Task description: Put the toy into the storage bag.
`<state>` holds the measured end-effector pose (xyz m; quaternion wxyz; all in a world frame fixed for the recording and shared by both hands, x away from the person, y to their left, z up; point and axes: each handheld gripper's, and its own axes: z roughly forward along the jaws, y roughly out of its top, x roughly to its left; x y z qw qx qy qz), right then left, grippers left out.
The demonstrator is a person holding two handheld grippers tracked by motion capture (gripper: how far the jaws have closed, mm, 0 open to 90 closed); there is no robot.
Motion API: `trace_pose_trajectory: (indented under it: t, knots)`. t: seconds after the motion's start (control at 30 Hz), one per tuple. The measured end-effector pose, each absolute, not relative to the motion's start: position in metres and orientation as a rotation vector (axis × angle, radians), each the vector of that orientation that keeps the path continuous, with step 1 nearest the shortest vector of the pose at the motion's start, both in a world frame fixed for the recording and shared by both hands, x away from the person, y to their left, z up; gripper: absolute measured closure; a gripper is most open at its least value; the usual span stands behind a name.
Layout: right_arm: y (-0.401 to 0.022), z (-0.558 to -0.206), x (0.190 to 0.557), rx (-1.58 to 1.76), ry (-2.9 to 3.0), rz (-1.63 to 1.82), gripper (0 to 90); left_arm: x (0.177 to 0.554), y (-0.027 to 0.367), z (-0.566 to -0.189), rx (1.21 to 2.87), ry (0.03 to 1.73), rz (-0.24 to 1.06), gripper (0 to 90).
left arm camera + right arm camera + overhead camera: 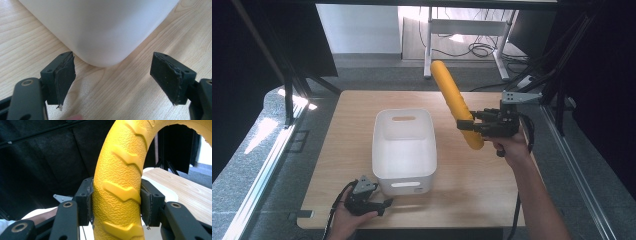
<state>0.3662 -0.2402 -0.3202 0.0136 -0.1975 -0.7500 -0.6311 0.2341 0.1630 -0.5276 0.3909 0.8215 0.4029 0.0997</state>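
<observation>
Yellow and pebbled with raised chevron ridges, the long foam roller (456, 102) is clamped near its lower end between the jaws of the right gripper (472, 127), held above the wooden table (472, 185) and slanting up toward eleven o'clock. At nine o'clock from it stands the white plastic bin (403, 150). At the bin's seven o'clock corner the left gripper (387, 202) rests with jaws apart around nothing.

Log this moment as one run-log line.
right gripper: shut on yellow roller, lifted | left gripper: open by white bin
</observation>
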Motion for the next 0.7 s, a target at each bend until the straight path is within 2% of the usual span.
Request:
trace_pose_trajectory:
  t: [0.7]
  knots:
    - [-0.225,-0.301,0.353,-0.519,-2.32,-2.024,52.0,0.235,0.174,-0.526,2.087,1.047,0.277,20.3]
